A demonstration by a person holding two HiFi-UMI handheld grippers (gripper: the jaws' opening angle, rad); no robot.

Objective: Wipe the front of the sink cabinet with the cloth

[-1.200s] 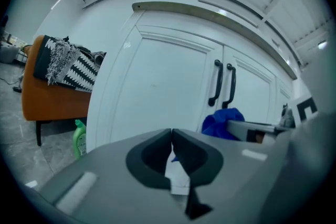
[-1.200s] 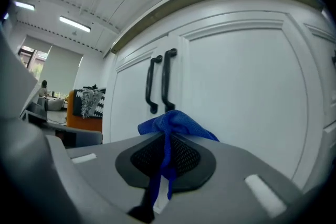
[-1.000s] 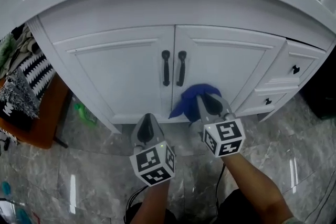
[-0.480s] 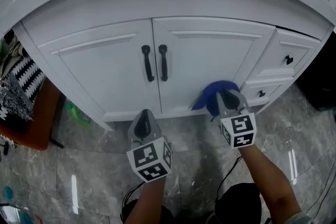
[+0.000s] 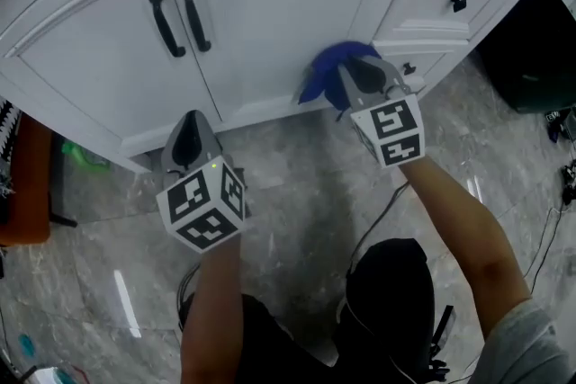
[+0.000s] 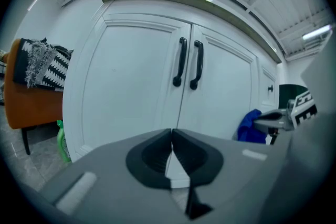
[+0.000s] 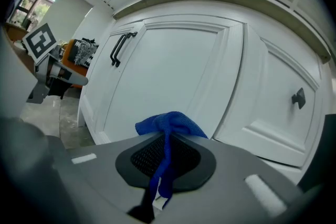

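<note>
The blue cloth (image 7: 169,122) is pinched in the right gripper (image 5: 358,75), whose jaws are clamped tight on it. In the right gripper view it's seen as a narrow strip lying lengthwise along the jaws, with the bunched-up end poking out past the tips and pointed at the sink cabinet (image 5: 270,4). In the head view that wad is found just right of centre in the upper part of the frame, low on the right-hand door by the bottom rail, and it looks to be up against the white panel. The left gripper (image 6: 171,136) is held lower left in the head view, over the grey marble floor (image 5: 297,184), jaws closed together with nothing caught between them, aimed at the two black door handles (image 6: 188,64).
</note>
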